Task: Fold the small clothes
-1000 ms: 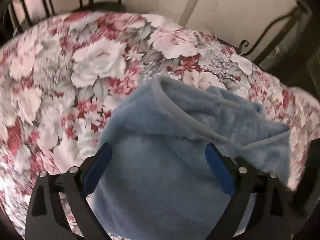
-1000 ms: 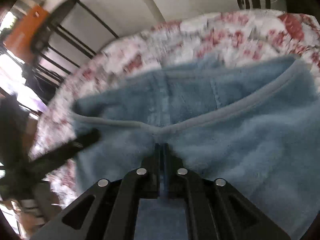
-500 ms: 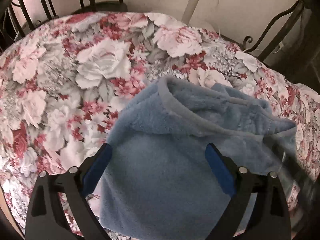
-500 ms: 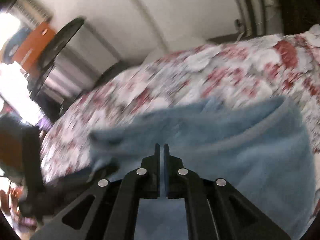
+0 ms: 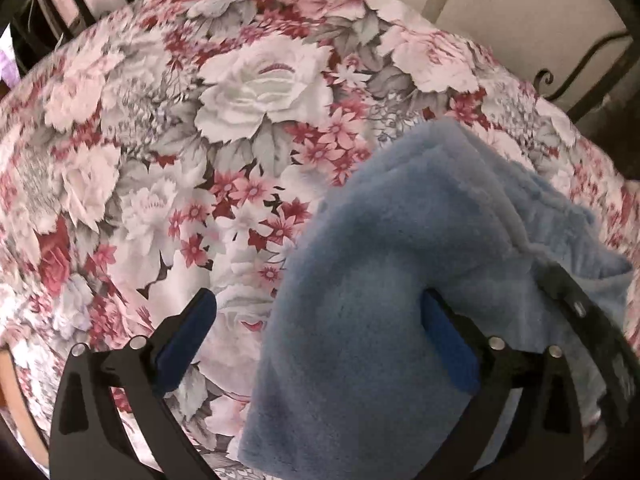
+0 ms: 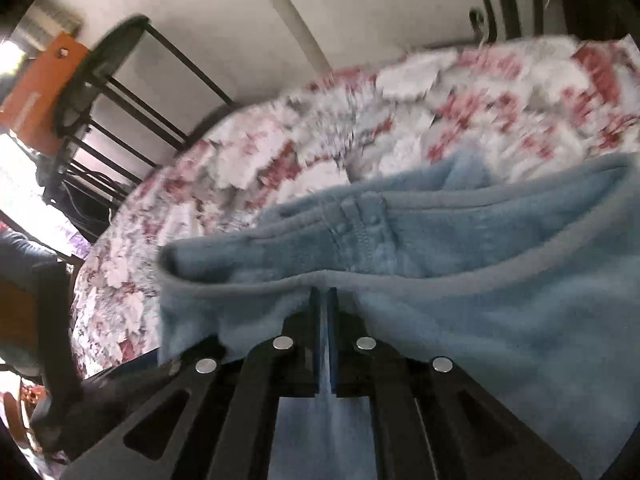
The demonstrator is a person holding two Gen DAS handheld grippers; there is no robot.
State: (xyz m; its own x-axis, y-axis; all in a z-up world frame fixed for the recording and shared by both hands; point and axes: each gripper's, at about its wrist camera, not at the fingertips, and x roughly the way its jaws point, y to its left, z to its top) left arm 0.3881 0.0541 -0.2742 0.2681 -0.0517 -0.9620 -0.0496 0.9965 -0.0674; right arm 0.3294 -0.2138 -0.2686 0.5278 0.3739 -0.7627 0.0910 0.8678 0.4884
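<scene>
Since the earlier frames the left gripper (image 5: 316, 340) has slid toward the left of its view, so that the garment (image 5: 380, 300), which filled the gap between the jaws before, now covers only the right half of it; bare bedspread (image 5: 180, 140) shows under the left jaw. In the right wrist view the garment's hem edge has risen and come into sharper sight.

The left jaws are opening to their widest. The garment's left edge lies between them, and the right pad looks tucked against a fold of the fleece, but nothing is pinched. The right gripper (image 6: 324, 308) is closed almost completely on the garment, just below its grey binding, and a thin strip of blue cloth runs down between its pads.

The garment is a small piece of pale blue fleece that lies on the floral bedspread of a metal-framed bed, at the lower right of the left view, with one edge lifted by the right gripper.

It looks light, thick and limp: it will drape and sag from any single hold and will not slip easily on the pads. The bound hem is the firmest place to take it, probably at the free corner opposite the right gripper's hold.
</scene>
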